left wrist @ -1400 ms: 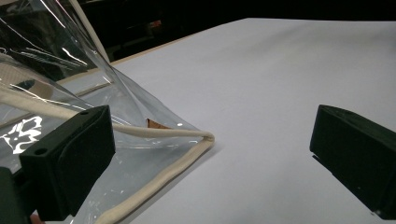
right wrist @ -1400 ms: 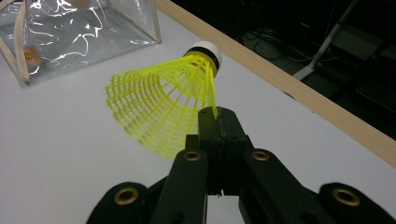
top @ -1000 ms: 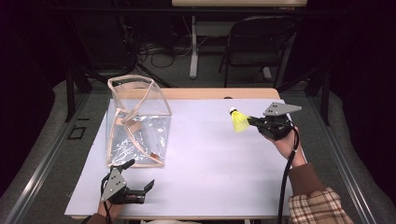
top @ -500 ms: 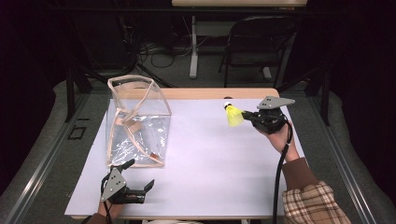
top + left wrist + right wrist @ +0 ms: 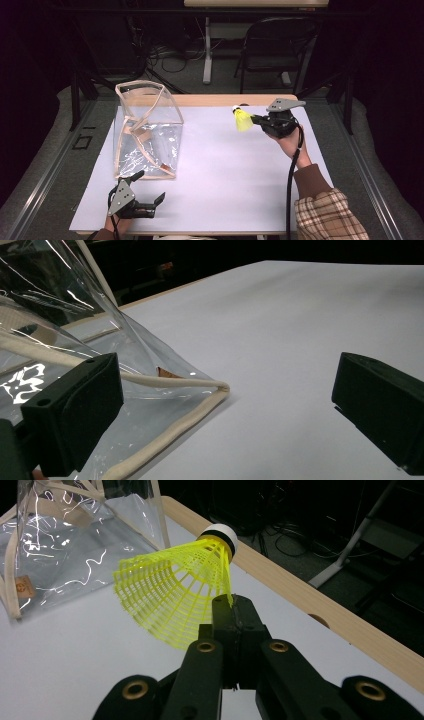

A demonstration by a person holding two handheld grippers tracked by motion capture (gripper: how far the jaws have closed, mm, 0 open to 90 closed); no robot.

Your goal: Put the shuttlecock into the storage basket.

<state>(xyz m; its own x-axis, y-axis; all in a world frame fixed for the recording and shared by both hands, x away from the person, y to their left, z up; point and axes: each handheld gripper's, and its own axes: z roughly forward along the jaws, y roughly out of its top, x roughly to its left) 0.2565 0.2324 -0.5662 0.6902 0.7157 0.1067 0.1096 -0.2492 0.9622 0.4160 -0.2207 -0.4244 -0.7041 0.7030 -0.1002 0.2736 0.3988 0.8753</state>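
shuttlecock (image 5: 175, 595) rim pinched in right tongs (image 5: 232, 605), skirt edge hidden

The right gripper (image 5: 256, 119) is held raised, forearm entering from five o'clock, jaws pinched together and pointing toward nine o'clock. The left gripper (image 5: 150, 189) sits low at seven o'clock, jaws spread wide.

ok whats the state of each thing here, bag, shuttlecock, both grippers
clear bag: standing upright on the table, top open
shuttlecock: held off the table, pinched at the skirt edge
right gripper: shut on the shuttlecock
left gripper: open, low at the bag's near corner, gripping nothing
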